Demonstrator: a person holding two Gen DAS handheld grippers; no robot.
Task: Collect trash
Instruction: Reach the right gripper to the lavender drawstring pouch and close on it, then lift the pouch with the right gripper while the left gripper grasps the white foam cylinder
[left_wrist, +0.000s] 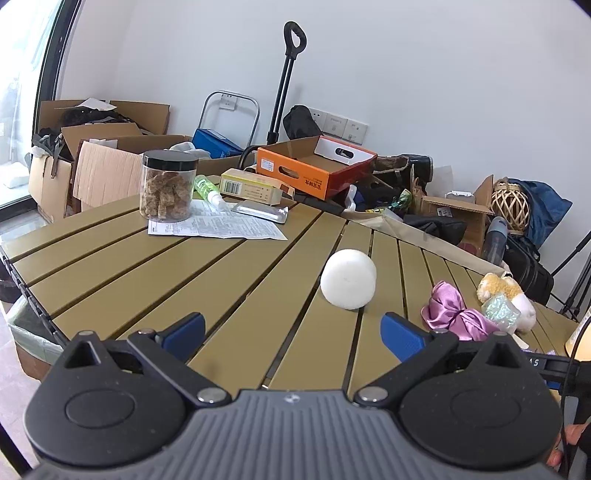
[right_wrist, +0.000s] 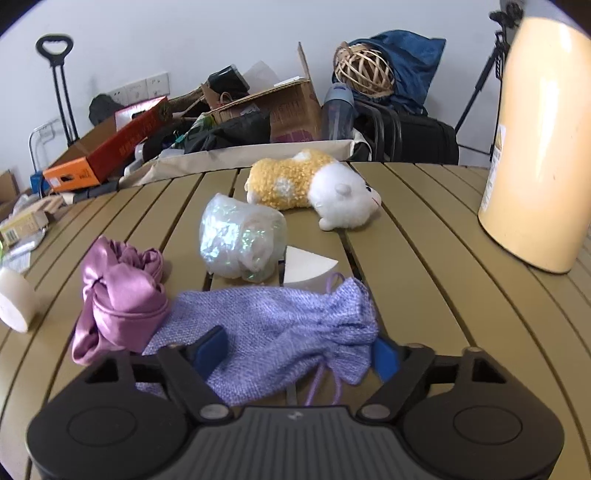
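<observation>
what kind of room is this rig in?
Probably a spare room or storage corner used for data collection, not a kitchen: a slatted folding table, open cardboard boxes and a hand cart against a bare wall, a tripod.

slatted olive table (right_wrist: 424, 258): bears everything below
purple woven drawstring pouch (right_wrist: 280, 332): nearest, between open right fingers
pink satin cloth (right_wrist: 118, 295): left of pouch, touching
crumpled clear plastic wrap (right_wrist: 240, 236): behind pouch
yellow-white plush toy (right_wrist: 314, 184): behind wrap
white foam cylinder (left_wrist: 348, 278): far left
</observation>
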